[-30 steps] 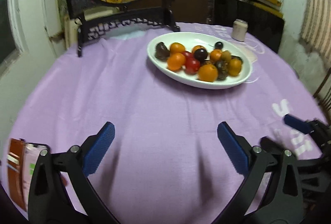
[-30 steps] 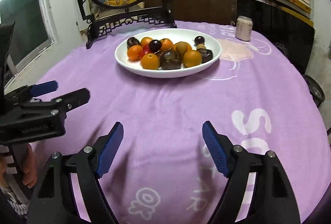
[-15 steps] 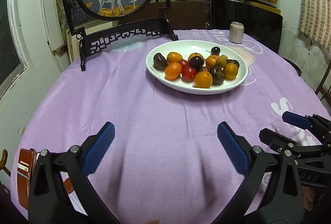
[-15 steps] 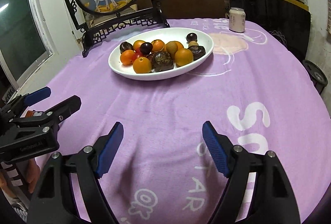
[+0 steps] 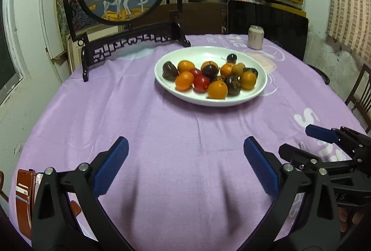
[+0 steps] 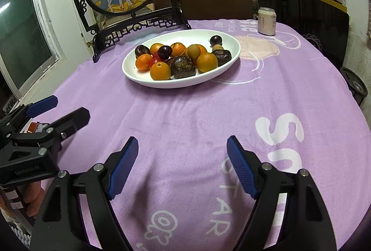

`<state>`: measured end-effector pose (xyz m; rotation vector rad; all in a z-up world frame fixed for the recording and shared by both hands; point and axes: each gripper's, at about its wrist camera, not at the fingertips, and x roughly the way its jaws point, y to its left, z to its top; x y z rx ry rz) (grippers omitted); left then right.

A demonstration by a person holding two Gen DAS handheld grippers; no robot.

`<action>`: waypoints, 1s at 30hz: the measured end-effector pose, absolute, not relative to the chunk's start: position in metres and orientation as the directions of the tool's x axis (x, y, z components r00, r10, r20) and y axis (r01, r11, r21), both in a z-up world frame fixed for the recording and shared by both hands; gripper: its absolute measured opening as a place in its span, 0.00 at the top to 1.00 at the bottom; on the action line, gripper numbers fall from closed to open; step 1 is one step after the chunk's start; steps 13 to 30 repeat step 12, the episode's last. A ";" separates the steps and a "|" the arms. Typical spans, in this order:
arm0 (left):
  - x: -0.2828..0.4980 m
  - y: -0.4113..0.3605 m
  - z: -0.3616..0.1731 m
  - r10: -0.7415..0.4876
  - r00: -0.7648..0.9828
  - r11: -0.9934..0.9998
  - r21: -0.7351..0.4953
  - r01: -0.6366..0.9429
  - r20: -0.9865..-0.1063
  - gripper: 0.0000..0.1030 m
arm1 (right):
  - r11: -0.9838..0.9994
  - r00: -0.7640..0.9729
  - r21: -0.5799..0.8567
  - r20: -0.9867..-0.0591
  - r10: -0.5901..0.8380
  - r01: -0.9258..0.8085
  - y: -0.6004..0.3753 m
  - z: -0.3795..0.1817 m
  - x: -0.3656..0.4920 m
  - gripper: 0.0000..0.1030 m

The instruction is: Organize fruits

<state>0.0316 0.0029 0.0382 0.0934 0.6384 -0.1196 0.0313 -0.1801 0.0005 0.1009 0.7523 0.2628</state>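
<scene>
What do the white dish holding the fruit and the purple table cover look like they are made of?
The white dish looks like glazed ceramic or porcelain: smooth, glossy, with soft reflections along its rim, though plastic cannot be ruled out. The purple table cover looks like matte woven cloth, perhaps towelling: fine weave, soft creases, white printed letters.

Purple tablecloth (image 6: 289, 93): white print reads "STAR" near front, large letters "S", "U" at right, "LUCK" upside down near can (image 6: 267, 20). Can label: characters too small to read. Left gripper (image 6: 58, 111) body: faint lettering, illegible.
</scene>
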 end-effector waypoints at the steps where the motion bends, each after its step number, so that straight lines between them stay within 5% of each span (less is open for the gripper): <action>1: 0.030 0.003 0.040 -0.071 0.806 0.990 0.058 0.130 -0.587 0.02 | 0.962 0.699 0.187 -0.661 0.273 -0.199 -0.180 0.000 0.031 0.23; 30: 0.033 0.000 0.035 -0.052 0.794 0.989 0.080 0.125 -0.606 0.02 | 0.962 0.698 0.190 -0.662 0.273 -0.197 -0.182 0.000 0.032 0.23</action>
